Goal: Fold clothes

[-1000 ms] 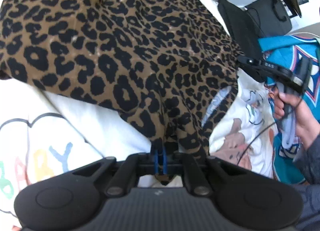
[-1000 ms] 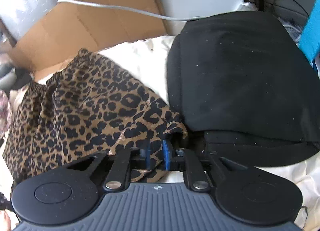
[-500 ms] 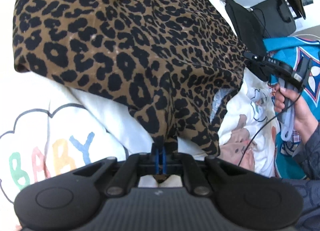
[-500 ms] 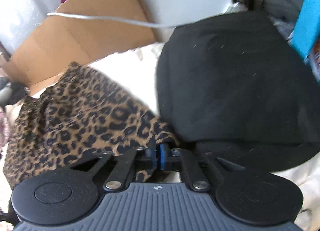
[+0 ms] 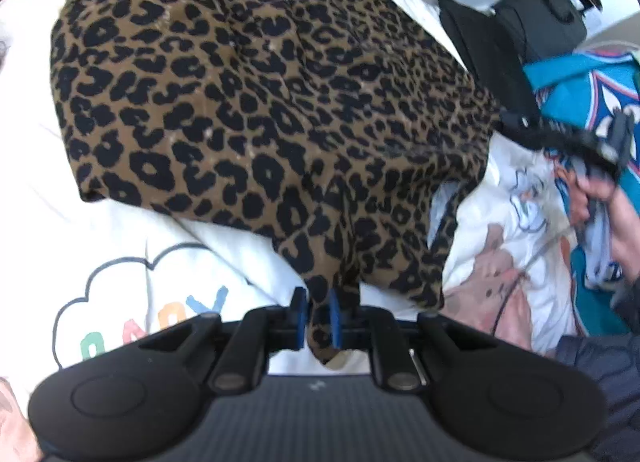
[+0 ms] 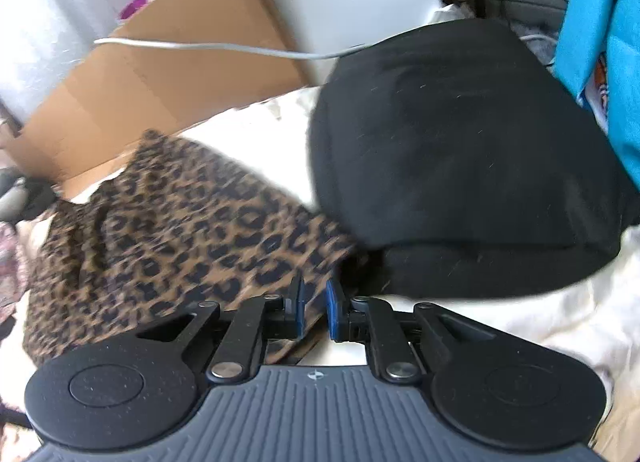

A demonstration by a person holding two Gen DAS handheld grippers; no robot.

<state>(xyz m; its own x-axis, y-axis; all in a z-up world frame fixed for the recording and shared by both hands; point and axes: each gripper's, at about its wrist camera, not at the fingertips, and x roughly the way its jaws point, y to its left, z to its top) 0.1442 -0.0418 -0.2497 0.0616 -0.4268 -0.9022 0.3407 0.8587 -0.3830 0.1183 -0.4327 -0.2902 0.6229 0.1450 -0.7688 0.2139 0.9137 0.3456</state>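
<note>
A leopard-print garment point(image 5: 256, 110) lies spread over the white bedding, its near corner drawn down to a point at my left gripper point(image 5: 316, 318). The blue pads point(image 5: 298, 316) stand slightly apart, open, with that corner hanging loosely between them. In the right wrist view the garment point(image 6: 160, 238) lies to the left. Its edge runs between the parted blue pads of my right gripper point(image 6: 315, 308), which is also open. From the left wrist view, the right gripper point(image 5: 520, 126) sits at the garment's far right corner, held by a hand point(image 5: 616, 222).
A folded black garment point(image 6: 460, 166) lies just right of the leopard print. A teal jersey point(image 5: 592, 102) and a white printed sheet point(image 5: 500, 222) are at the right. A white "BABY" shirt point(image 5: 120, 302) lies at the near left. Cardboard point(image 6: 172, 90) and a grey cable point(image 6: 224, 48) are behind.
The garment now sits lower and farther away, flatter on the bed. The pads of both grippers, pressed tight on the fabric half a second ago, have parted a little.
</note>
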